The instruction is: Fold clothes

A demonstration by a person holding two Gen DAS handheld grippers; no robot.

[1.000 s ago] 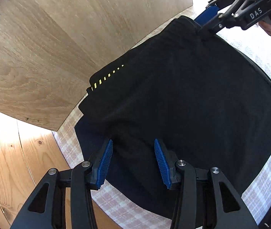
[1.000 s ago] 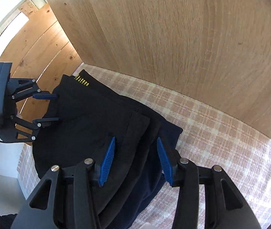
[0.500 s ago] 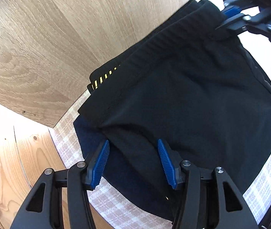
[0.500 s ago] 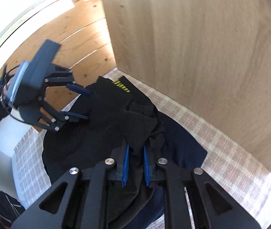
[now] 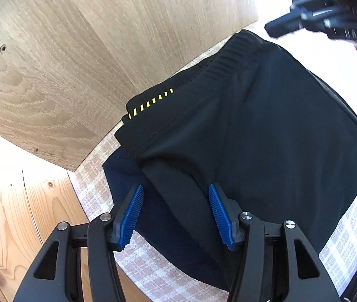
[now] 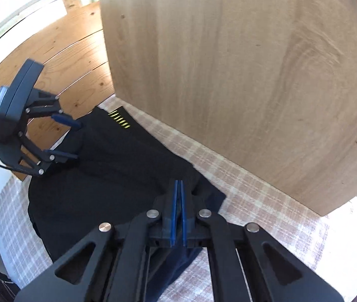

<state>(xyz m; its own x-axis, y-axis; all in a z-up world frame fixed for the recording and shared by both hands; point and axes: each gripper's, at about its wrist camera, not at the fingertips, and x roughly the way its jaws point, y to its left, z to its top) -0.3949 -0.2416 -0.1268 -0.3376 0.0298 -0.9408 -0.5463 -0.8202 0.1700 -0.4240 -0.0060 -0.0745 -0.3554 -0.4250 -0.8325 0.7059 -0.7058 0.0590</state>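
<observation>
A checked cloth (image 6: 259,196) in pink and cream covers the work surface, and a tall pale wood panel (image 6: 228,75) stands upright along its far edge. Past the panel's end, knotty pine boards (image 6: 60,50) run off toward a very bright window, washed out white.

On the cloth lies the dark garment (image 5: 266,138), black with a ribbed elastic waistband and a short row of yellow dashes (image 5: 150,103) near one corner. That marked corner sits just beside the foot of the panel. A navy layer (image 5: 133,183) peeks out underneath the black one along the near edge.

The left gripper (image 5: 176,214) hangs wide open over the garment's near edge, blue ridged pads (image 5: 130,216) spread apart, a raised fold of black fabric sitting in the gap between them; nothing is pinched. From the right wrist view that same left gripper (image 6: 70,138) shows at the garment's far corner, fingers parted.

The right gripper (image 6: 178,211) has its blue pads pressed nearly flat together; whether any cloth is caught between them I can't tell. In the left view it is blurred above the waistband end.

Open checked cloth stretches to the right of the garment, and a narrow strip runs between the garment and the panel. On the left side the cloth's edge is close.
</observation>
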